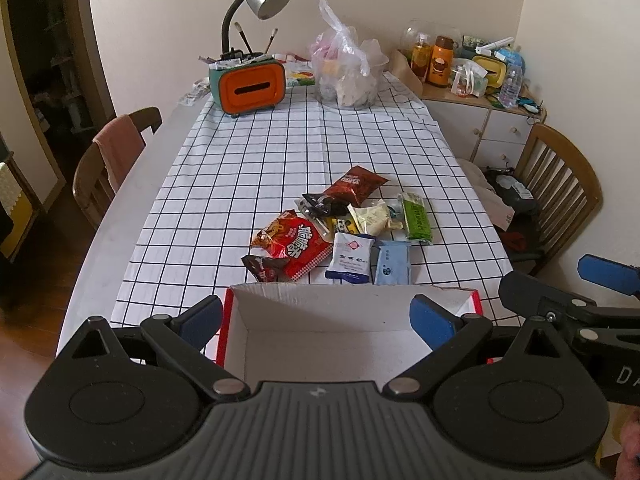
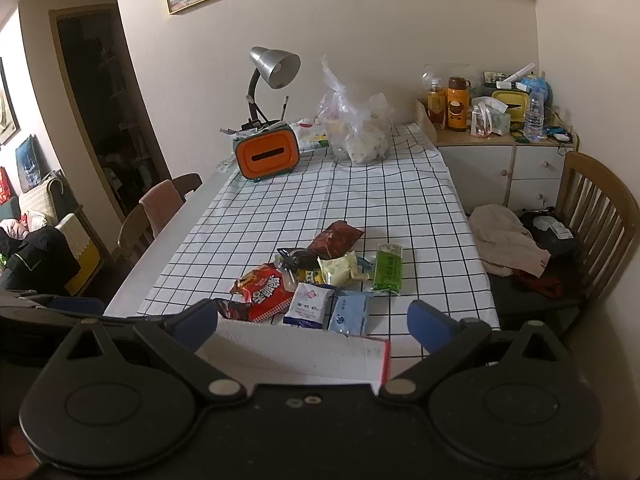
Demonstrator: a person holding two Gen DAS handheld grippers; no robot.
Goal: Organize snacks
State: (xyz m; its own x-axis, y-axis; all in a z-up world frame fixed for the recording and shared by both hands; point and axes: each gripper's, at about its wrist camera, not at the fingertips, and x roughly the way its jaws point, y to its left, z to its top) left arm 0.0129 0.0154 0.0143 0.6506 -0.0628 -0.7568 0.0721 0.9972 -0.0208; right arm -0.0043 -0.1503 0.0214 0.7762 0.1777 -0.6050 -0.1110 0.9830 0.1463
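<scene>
Left wrist view: both grippers, left gripper (image 1: pixel 316 314) and right gripper (image 2: pixel 312 322), are hanging released, empty; crinkly snack packets (image 1: pixel 340 224) are overlapping, so a pinch is probably risking dragging neighbours short of the box (image 1: pixel 352 300).

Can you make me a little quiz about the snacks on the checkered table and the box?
1. True or false: the red-edged white cardboard box already holds snacks.
2. Which lies farthest right in the pile: A) the green rectangular packet, B) the big red crinkly bag, C) the dark maroon pouch?
3. Fill in: both the left gripper and the right gripper are ____.

Key: 1 false, its visible inside looks empty; 2 A; 3 open.
</scene>
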